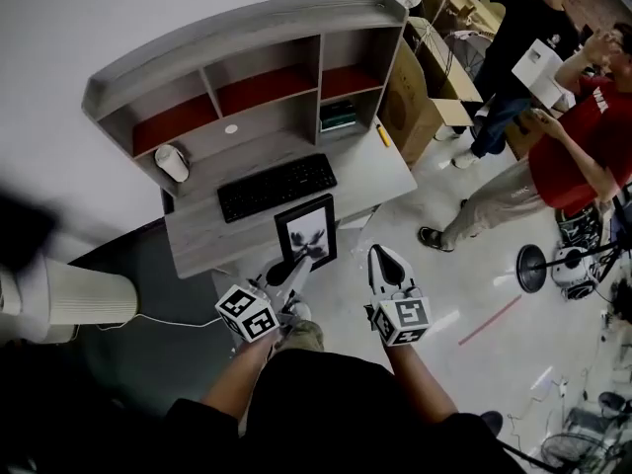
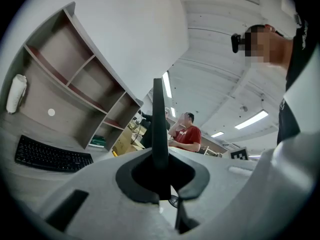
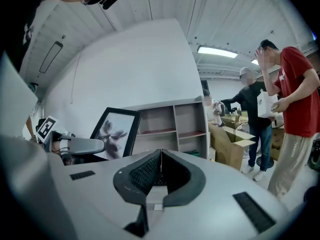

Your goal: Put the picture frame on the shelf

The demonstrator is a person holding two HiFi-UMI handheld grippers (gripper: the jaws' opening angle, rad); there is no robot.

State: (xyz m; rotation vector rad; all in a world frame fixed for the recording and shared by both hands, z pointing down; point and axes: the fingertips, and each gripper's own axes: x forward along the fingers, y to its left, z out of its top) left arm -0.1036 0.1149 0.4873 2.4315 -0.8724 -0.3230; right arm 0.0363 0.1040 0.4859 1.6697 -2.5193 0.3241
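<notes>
Grip: left tongs (image 1: 294, 267) clamp edge of black rectangular picture frame (image 1: 307, 231); right tongs (image 1: 381, 257) closed, empty. Narrow hold may let frame pivot.

So the grey desk (image 1: 380, 171) is carrying a shelf (image 1: 237, 28) on its back edge, the cubbies showing red inside. A black keyboard (image 1: 276, 187) is lying across the middle of the desktop, a white thing (image 1: 172, 162) is sitting off at the left end, and a small yellow marker (image 1: 383, 135) is lying near the right edge. A few books (image 1: 339, 117) are stacking up flat in the lower right cubby.
</notes>
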